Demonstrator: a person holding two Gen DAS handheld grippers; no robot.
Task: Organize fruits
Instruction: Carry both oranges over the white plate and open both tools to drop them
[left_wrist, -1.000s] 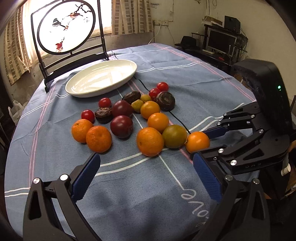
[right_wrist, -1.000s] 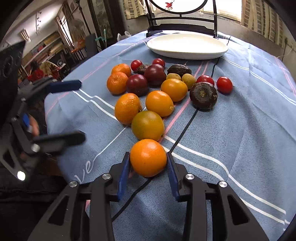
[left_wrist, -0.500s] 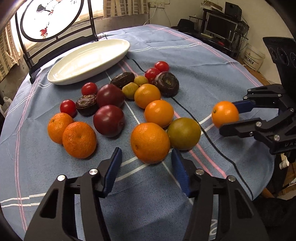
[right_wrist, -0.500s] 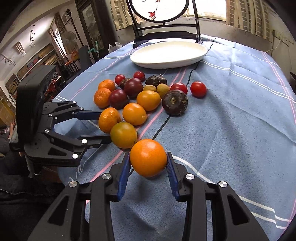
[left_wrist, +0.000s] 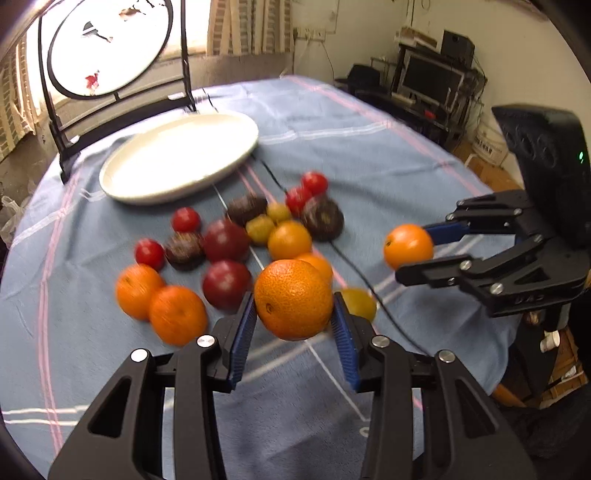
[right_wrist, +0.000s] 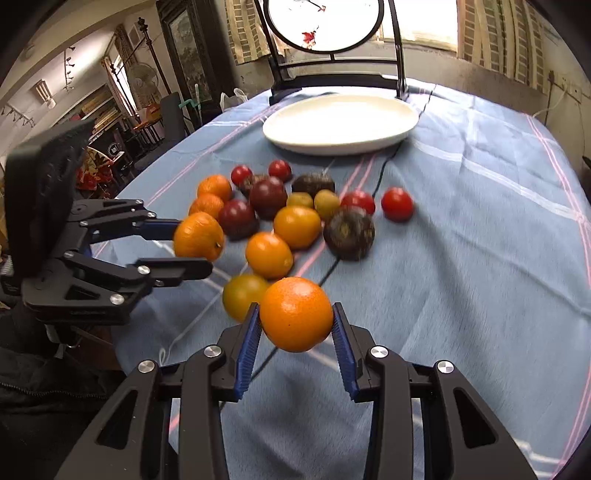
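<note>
While both hands work at once, the left tool (left_wrist: 293, 325) has just been closing and now clamps a mandarin (left_wrist: 293, 299) between its blue pads, lifted off the bench (left_wrist: 369, 147); the right tool (right_wrist: 295, 332) grips an orange (right_wrist: 295, 314) likewise; both seem raised clear of the remaining fruit heap (right_wrist: 280, 218), probably for carrying to the bare white plate (right_wrist: 340, 142) beyond.

no legible text, embossed marking on right gripper (left_wrist: 415, 248) body too blurred to read, tablecloth (left_wrist: 388, 155) lettering unreadable
</note>
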